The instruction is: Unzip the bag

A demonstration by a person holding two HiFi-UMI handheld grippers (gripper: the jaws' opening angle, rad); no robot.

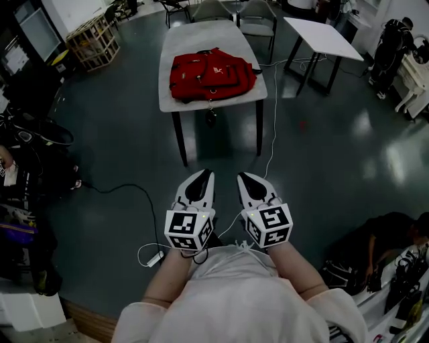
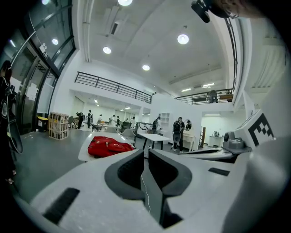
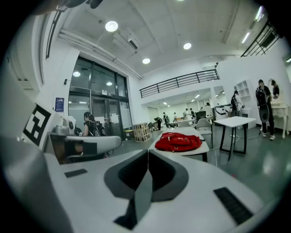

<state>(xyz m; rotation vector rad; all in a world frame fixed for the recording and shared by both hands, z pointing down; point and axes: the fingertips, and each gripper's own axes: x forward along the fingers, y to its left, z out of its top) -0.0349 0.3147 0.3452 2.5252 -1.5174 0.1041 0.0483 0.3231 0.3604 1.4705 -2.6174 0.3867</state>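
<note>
Both claws are pressed together with nothing between them: the left claw (image 1: 203, 175) and the right claw (image 1: 245, 177) are held side by side, close in front of the person, above the dark floor (image 1: 100, 147). Well ahead of them, the red backpack (image 1: 212, 74) lies on a grey table (image 1: 201, 32), apart from either claw.

One red fabric backpack (image 1: 212, 74). Two tables: one grey rectangular surface (image 1: 175, 40), one white rectangular table (image 1: 322, 37). Two grey chairs (image 1: 212, 9). One slatted wooden crate (image 1: 94, 41). Two white grippers, the left gripper (image 1: 203, 175) and the right gripper (image 1: 245, 177), each with one marker cube (image 1: 190, 230) and two fingers (image 1: 199, 189).
</note>
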